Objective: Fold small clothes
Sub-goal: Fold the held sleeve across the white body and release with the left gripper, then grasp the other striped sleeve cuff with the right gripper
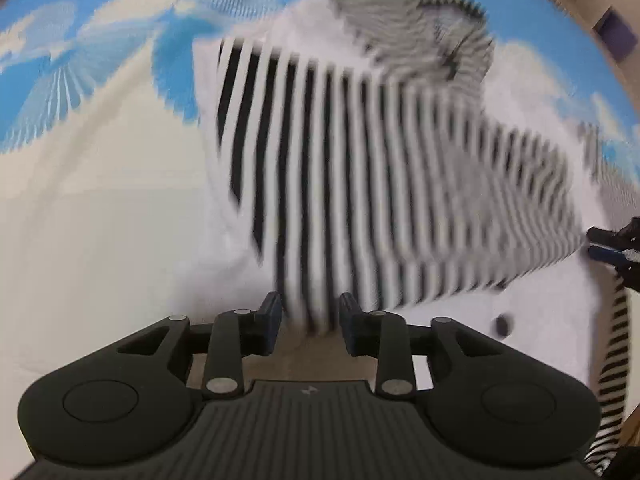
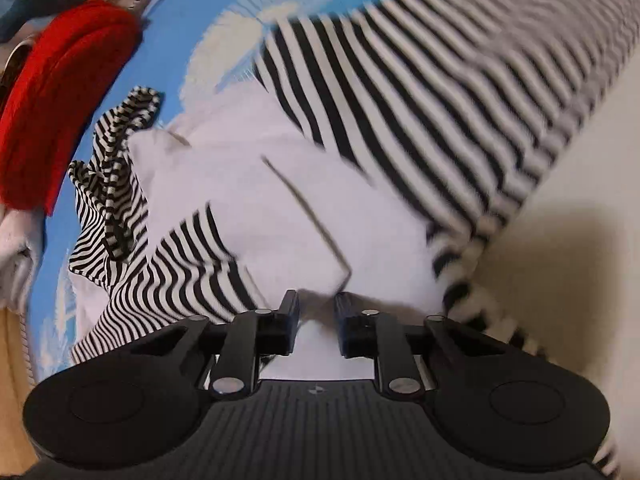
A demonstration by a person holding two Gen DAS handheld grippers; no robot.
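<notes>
**Laying down the fold on the striped shirt**

I am folding a black-and-white striped shirt with white panels on a blue cloth printed with clouds. To do this step well, I should lower both corners evenly, keep the folded edge straight and taut, and let go only once the fabric lies flat, or the layers will bunch.

In my left view, the left gripper sits at the bottom centre, its fingers partly apart; the shirt's striped hem hangs between them, but blur stops me telling whether they pinch it. In my right view, the right gripper is at bottom centre, fingers also partly apart with white fabric between them; grip unclear. The shirt fills the middle and upper right. A red garment lies at upper left.
</notes>
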